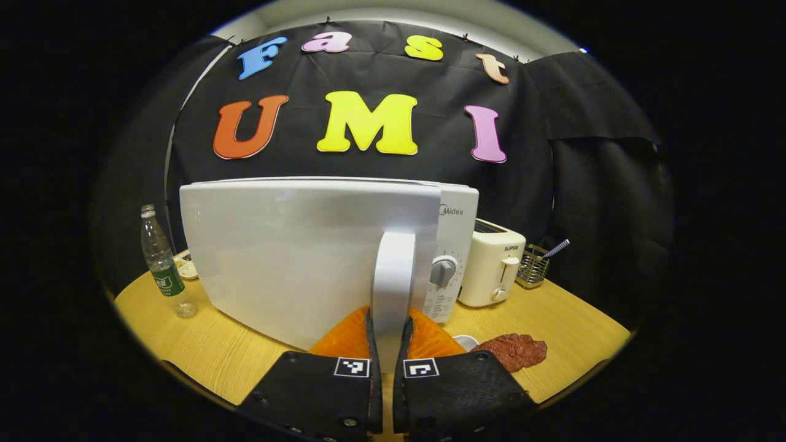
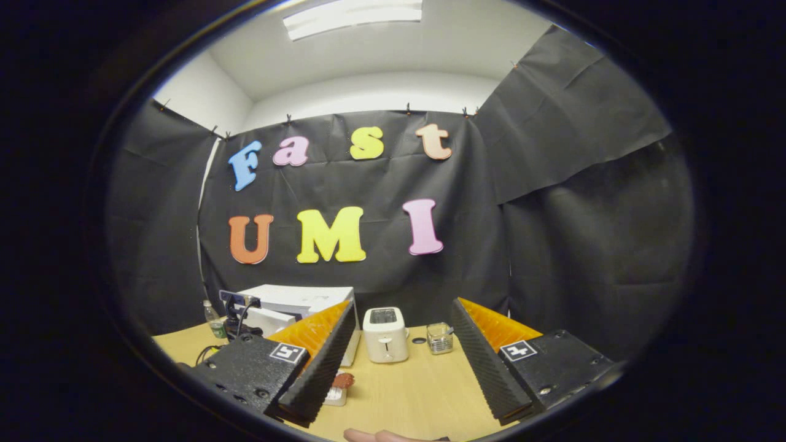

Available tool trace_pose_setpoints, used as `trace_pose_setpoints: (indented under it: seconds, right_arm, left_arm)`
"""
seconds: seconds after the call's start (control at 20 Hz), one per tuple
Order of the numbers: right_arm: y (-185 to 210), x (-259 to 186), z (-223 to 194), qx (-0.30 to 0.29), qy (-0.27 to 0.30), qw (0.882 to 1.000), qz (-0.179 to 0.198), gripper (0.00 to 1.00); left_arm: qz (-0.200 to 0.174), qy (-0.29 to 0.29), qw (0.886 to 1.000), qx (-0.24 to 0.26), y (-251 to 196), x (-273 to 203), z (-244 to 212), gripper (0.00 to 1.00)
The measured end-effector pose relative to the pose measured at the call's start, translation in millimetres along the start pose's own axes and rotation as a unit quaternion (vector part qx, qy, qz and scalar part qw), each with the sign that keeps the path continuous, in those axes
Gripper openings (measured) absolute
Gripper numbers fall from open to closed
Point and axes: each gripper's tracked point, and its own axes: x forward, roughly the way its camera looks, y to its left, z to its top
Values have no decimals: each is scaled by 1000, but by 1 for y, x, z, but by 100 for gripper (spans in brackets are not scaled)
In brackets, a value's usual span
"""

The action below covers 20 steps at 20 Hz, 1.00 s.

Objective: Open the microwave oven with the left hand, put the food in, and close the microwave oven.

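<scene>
The white microwave stands at the back of the wooden table. Its door is swung out toward me, hiding the cavity. My left gripper is shut on the door's vertical handle, one finger on each side. The food, a reddish-brown slice, lies on the table to the right of that gripper beside a small white dish. In the right gripper view the food sits below the microwave. My right gripper hangs open above the table, holding nothing.
A cream toaster stands right of the microwave, with a wire holder beyond it. A plastic bottle stands left of the door. A fingertip shows at the bottom edge of the right gripper view.
</scene>
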Motion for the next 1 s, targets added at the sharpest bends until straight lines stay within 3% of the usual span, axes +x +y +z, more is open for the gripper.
trace_pose_setpoints:
  seconds: [0.2, 0.55, 0.6, 0.65, 0.9, 1.0]
  right_arm:
    - [12, -1, -14, -4, 12, 1000, 8, 100]
    - [31, 7, -36, -11, 36, 999, 19, 100]
    - [34, 8, -40, -9, 40, 999, 20, 89]
    - [36, 9, -42, -7, 44, 999, 22, 100]
    - [48, 8, -50, -7, 48, 998, 29, 100]
    - [54, 9, -54, -7, 50, 998, 33, 100]
  left_arm:
    - [-19, 7, 1000, -15, 10, -32, -7, 6]
    - [-17, 11, 1000, -9, 45, -90, -20, 7]
    - [-13, 8, 1000, -6, 54, -101, -21, 7]
    - [-8, 11, 1000, 0, 62, -111, -24, 12]
    - [42, 17, 999, -25, 130, -180, -46, 23]
    - [76, 19, 996, -36, 158, -207, -51, 36]
